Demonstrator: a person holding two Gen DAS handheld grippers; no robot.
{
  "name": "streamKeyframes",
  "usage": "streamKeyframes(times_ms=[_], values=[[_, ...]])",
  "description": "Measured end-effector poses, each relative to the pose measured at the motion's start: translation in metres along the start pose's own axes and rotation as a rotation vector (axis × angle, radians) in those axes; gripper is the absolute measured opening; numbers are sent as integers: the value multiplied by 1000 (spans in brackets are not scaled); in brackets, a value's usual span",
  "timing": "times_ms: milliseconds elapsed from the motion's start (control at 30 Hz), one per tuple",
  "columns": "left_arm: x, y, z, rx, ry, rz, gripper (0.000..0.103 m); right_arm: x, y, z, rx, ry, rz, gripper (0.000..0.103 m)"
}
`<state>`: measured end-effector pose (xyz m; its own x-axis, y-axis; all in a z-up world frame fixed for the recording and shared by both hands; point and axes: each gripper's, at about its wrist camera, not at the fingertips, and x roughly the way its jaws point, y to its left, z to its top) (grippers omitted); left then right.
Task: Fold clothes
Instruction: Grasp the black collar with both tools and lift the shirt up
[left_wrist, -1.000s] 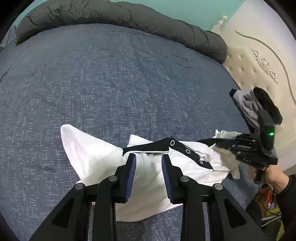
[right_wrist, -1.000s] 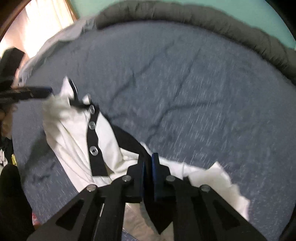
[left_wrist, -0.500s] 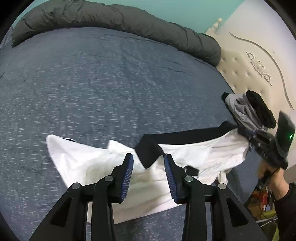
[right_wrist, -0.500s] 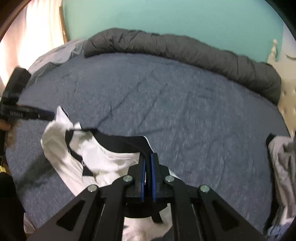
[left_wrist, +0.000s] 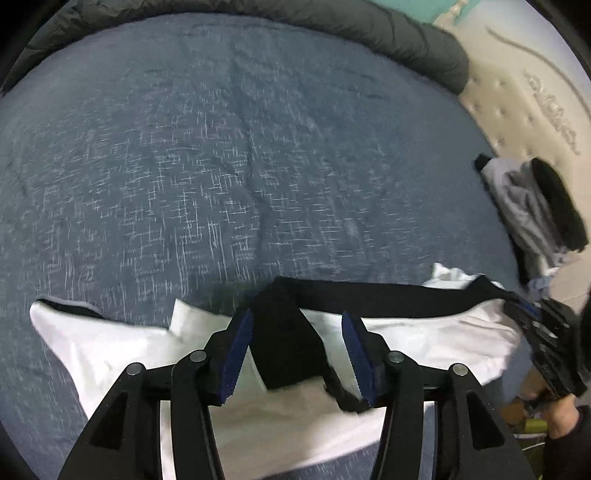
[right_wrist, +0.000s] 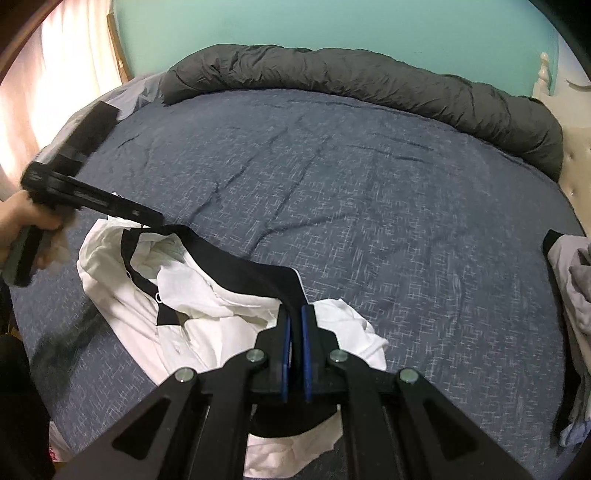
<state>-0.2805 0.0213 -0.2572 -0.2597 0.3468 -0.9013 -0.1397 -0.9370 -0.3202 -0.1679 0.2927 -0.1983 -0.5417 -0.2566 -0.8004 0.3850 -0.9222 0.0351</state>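
Note:
A white shirt (left_wrist: 406, 332) with a black collar (left_wrist: 369, 299) lies crumpled at the near edge of the blue bedspread (left_wrist: 221, 147). My left gripper (left_wrist: 295, 315) hangs over one end of the collar. Its jaws are opening, and the black band sits loose between the pads without being pressed. My right gripper (right_wrist: 294, 310) is shut on the other end of the collar (right_wrist: 236, 266), with the shirt (right_wrist: 221, 314) bunched below it. The collar runs in a nearly straight line between the two grippers. In the left wrist view the right gripper (left_wrist: 517, 308) is at the far right. In the right wrist view the left gripper (right_wrist: 155, 221) is at the left.
A rolled dark grey duvet (right_wrist: 369, 81) lines the far side of the bed. A pile of grey and black clothes (left_wrist: 535, 206) sits on the right by the cream tufted headboard (left_wrist: 535, 92). A bright curtain (right_wrist: 55, 74) hangs at the left.
The left gripper's jaws have spread wider around the collar. The right gripper has pulled away to the right with its end, stretching the collar out, and the shirt has shifted and turned over.

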Motion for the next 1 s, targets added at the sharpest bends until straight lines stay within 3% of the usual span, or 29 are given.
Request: streamKeyframes(times_ms=[167, 233, 267, 300, 667, 1000], values=[[28, -1, 2, 42, 82, 60, 53, 4, -7, 1, 26, 1, 21, 5], [33, -1, -2, 65, 98, 72, 29, 5, -9, 0, 36, -1, 26, 5], [32, -1, -3, 73, 93, 75, 12, 5, -8, 0, 34, -1, 26, 5], [28, 0, -5, 79, 78, 76, 9, 5, -8, 0, 33, -2, 27, 5], [-77, 13, -20, 89, -229, 108, 6, -12, -18, 24, 105, -71, 34, 5], [-135, 20, 21, 64, -370, 152, 5, -14, -22, 119, 112, -153, -8, 5]])
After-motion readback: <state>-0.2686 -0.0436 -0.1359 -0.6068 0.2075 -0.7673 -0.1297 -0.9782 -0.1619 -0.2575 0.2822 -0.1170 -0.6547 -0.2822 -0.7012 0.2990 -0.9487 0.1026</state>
